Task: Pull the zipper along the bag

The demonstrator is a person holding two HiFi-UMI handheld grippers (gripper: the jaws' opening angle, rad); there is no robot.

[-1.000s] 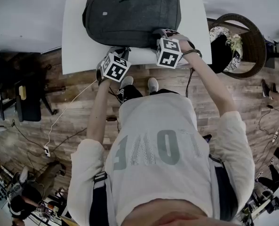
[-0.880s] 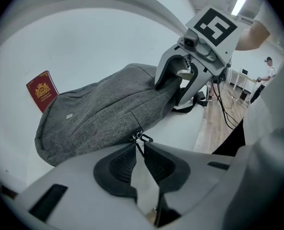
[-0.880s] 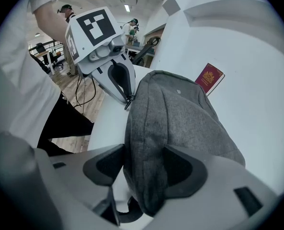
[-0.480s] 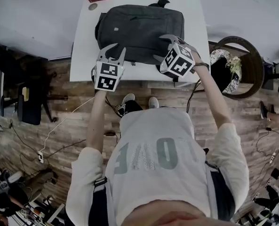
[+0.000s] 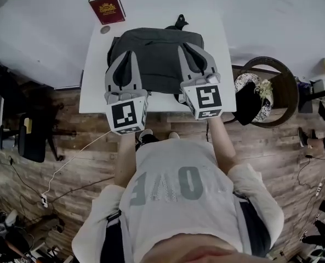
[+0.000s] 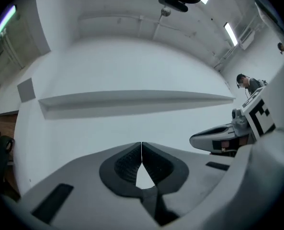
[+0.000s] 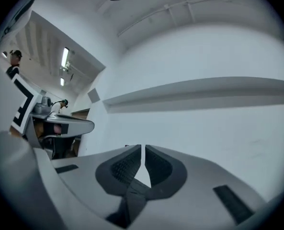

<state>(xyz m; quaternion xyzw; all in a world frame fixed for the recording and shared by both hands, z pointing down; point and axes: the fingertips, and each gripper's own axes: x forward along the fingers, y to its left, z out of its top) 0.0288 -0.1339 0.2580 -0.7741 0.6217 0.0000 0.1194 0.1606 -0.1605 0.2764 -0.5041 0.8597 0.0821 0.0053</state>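
Both grey tongs, left gripper (image 6: 141, 146) and right gripper (image 7: 142, 148), have just been closing. Their jaws are practically together on nothing, raised over the dark grey fabric backpack (image 5: 157, 59) at 12 o'clock on the white table (image 5: 92, 89). The zipper's position is unreadable, which fits before a reach or after the pull, so hold clear of the fabric.

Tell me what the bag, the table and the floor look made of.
Bag: woven fabric, probably synthetic; matte dark grey, soft sagging surface. Table: smooth white top, perhaps laminate or painted board; no grain shows. Floor: wood or wood-look planks; brown grain and board joints show.
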